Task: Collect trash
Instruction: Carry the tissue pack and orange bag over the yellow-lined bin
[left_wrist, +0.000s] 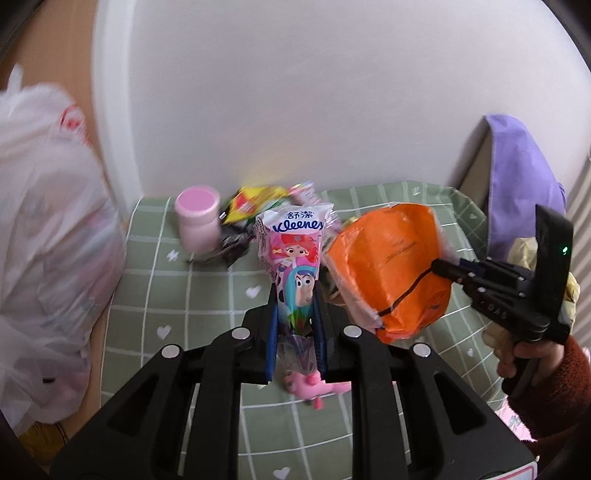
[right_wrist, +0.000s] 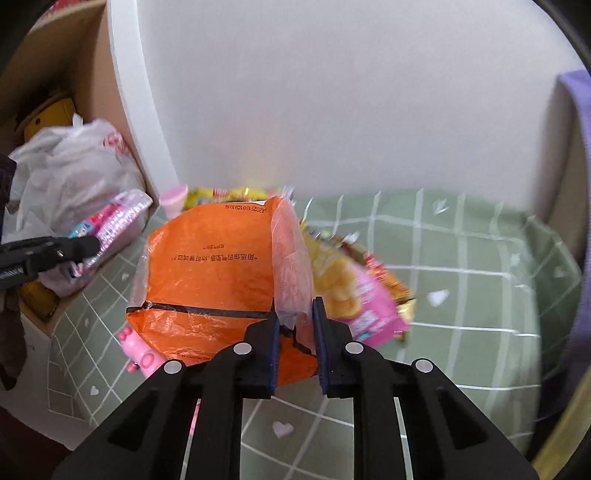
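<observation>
At 9 o'clock we see a white plastic bag (left_wrist: 48, 236), at 6 o'clock our left gripper (left_wrist: 295, 295) narrowly clamps 1 tissue pack (left_wrist: 291, 254) above the green checked cloth (left_wrist: 177, 295), and at 3 o'clock our right gripper (right_wrist: 294, 310) pinches 1 orange wrapper (right_wrist: 210, 273).
</observation>
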